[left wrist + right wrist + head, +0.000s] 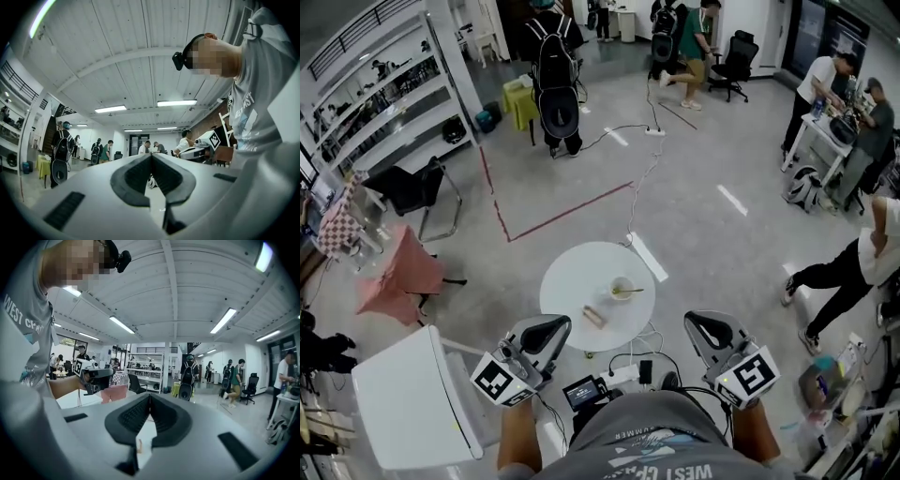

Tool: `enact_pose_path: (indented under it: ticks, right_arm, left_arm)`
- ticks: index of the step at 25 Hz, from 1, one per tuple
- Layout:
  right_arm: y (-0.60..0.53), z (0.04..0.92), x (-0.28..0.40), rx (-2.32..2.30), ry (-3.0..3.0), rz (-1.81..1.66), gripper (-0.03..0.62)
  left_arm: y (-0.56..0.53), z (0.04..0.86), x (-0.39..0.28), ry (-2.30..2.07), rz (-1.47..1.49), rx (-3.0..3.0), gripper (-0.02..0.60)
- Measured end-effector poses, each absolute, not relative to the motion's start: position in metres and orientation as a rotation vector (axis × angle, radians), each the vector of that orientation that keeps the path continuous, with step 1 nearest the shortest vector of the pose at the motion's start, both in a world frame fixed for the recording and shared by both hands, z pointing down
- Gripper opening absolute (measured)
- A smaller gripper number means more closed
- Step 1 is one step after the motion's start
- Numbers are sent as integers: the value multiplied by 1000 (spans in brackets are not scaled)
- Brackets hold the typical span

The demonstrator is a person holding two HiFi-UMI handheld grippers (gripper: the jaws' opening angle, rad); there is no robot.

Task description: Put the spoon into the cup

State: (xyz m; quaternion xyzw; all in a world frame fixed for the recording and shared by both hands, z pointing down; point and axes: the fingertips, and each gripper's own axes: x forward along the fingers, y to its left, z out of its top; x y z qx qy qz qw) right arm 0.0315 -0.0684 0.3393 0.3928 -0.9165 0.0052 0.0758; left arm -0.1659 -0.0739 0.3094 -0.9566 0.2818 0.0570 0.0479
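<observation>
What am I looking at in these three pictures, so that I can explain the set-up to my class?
There is no robot here. A person holds a hand tool with tongs in each hand. The head view comes from a camera on the person's head, looking steeply down. It shows the left tongs and right tongs held close to the body, short of a round white table. On the table stand a cup, with a spoon that seems to rest in it, and a small tan object beside it. The two gripper views come from cameras riding on the tools, looking along the tongs into the room. Both tongs are shut and hold nothing.
</observation>
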Motion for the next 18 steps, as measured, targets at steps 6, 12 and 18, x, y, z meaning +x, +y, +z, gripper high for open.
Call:
enact_pose_path:
  ticks: [6,12,18]
  right_arm:
    - [-64,339,27,1181,-2741,-9,3]
    - [-57,338,20,1144,-2702,-116,2]
    - [-50,337,21,1135,-2689,-153,2]
  left_arm:
    - [-63,313,-160,809,182,-2929,2]
    - [-60,316,-160,792,182,-2931,2]
    - [-54,313,-160,780,180,-2938,2]
